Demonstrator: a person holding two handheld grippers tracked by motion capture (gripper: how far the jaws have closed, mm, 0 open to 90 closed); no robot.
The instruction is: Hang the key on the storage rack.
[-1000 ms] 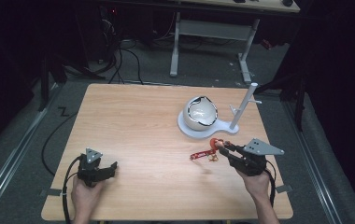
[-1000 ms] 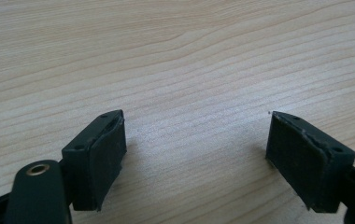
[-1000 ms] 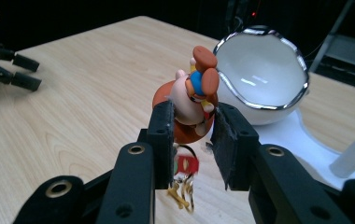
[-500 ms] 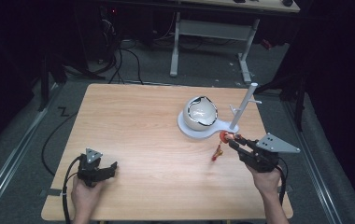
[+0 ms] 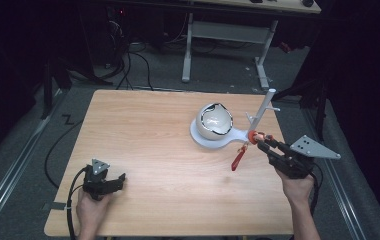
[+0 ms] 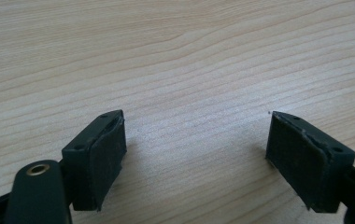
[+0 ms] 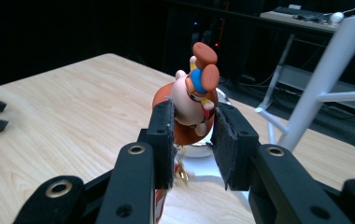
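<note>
A small figurine [image 7: 195,98] with a red strap [image 5: 237,158] dangling below is clamped between the right gripper's [image 7: 192,140] fingers, lifted off the tabletop [image 5: 148,135] beside the white stand [image 5: 261,111]. Its lower half is hidden behind the fingers. The left gripper [image 6: 196,156] rests low, fingers spread wide, nothing between them.
</note>
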